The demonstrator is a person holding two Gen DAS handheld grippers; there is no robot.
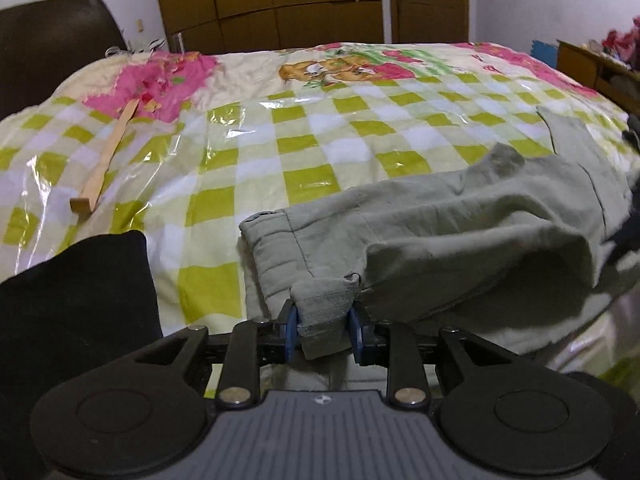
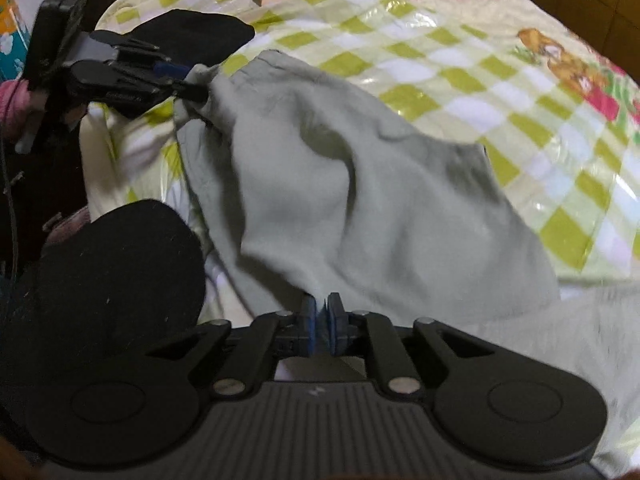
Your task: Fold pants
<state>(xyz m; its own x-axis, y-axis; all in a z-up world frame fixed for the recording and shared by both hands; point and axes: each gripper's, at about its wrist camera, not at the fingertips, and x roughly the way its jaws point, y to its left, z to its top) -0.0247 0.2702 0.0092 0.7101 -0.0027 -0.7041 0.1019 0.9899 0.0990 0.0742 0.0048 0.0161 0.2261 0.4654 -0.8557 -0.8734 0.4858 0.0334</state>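
Observation:
Grey-green pants lie partly folded on the checked bed cover, waistband toward the left. My left gripper is shut on a bunched corner of the pants by the waistband. In the right wrist view the same pants hang lifted and draped, blurred by motion. My right gripper is shut on a lower edge of the cloth. The left gripper shows at upper left there, pinching the waistband corner.
A wooden stick lies on the bed at the left. A black cloth sits near the bed's near-left edge. Wooden wardrobe doors stand behind the bed. A wooden cabinet is at the right.

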